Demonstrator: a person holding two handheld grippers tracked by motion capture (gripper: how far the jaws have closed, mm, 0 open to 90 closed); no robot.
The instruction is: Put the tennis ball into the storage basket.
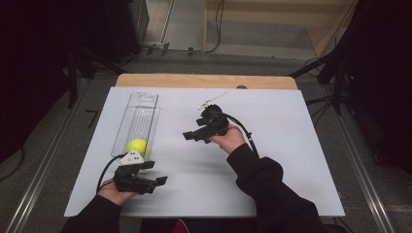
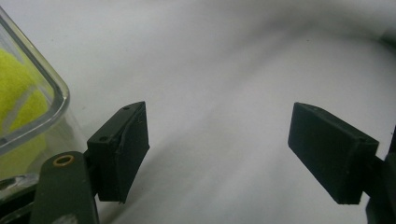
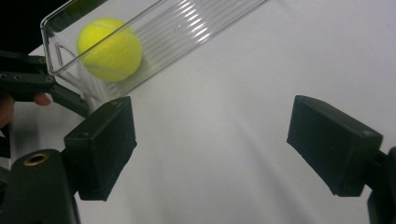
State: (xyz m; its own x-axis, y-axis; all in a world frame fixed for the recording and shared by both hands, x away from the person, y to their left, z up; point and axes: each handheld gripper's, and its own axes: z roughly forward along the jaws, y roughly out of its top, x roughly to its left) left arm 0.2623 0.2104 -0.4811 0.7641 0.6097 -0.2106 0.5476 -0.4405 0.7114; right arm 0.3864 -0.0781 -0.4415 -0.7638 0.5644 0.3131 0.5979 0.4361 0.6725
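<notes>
Right gripper (image 1: 190,137): held above the middle of the table, jaws pointing left toward the bin; in the right gripper view (image 3: 212,149) the pads stand apart with nothing but bare white surface between them, so it is open and empty. Left gripper (image 1: 159,182): at the near left edge of the table, just near of the bin's near end, jaws pointing right; in the left gripper view (image 2: 217,154) the pads are likewise apart with nothing between them, open and empty. Ball (image 1: 136,145): yellow-green, lying inside the clear bin (image 1: 145,99) at its near end, against or close to the end wall; the bin is long and narrow, set lengthwise from near to far on the left half of the white table (image 1: 286,145). In the right gripper view the ball (image 3: 109,49) sits behind the transparent side wall (image 3: 196,32), well apart from the pads. Judged risks: the bin looks light and unsecured, so a jaw that catches the rim or wall on the way in would likely slide or tip it, and the ball would roll away along the bin floor. The bin is narrow, so open jaws may foul both walls before they straddle the ball. A grip off the ball's centre could squeeze it out. The two grippers are near each other at that end and could collide if both move in.
</notes>
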